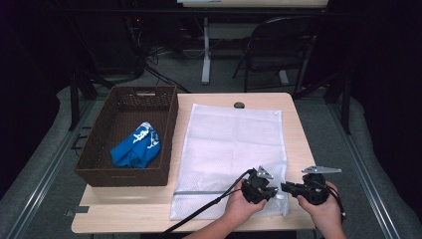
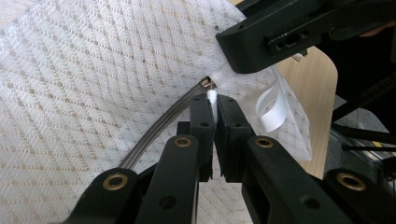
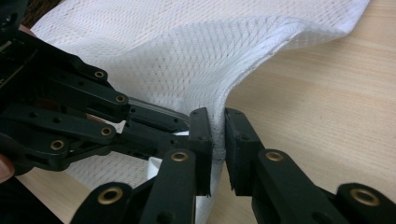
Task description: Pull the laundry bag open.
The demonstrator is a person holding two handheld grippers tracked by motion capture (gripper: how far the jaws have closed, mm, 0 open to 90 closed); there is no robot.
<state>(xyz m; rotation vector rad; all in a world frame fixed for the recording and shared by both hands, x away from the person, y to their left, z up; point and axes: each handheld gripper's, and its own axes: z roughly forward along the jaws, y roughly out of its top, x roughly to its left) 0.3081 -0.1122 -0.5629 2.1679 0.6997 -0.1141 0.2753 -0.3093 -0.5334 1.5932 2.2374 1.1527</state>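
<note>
White mesh bag (image 1: pixel 226 144) lies flat on the bench (image 1: pixel 298 134), beside the basket (image 1: pixel 130 134). Your left tool (image 2: pixel 214 100) is clamped on its zipper tab; your right tool (image 3: pixel 218 126) pinches the bag's near corner.

free: bare table (image 1: pixel 293 119) right of mesh bag (image 1: pixel 229 144) | obstacle: wicker basket (image 1: pixel 124 174) along bag's left edge

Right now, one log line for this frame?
left gripper: shut on zipper pull | right gripper: shut on mesh laundry bag corner | zipper: closed | blue cloth: in basket
</note>
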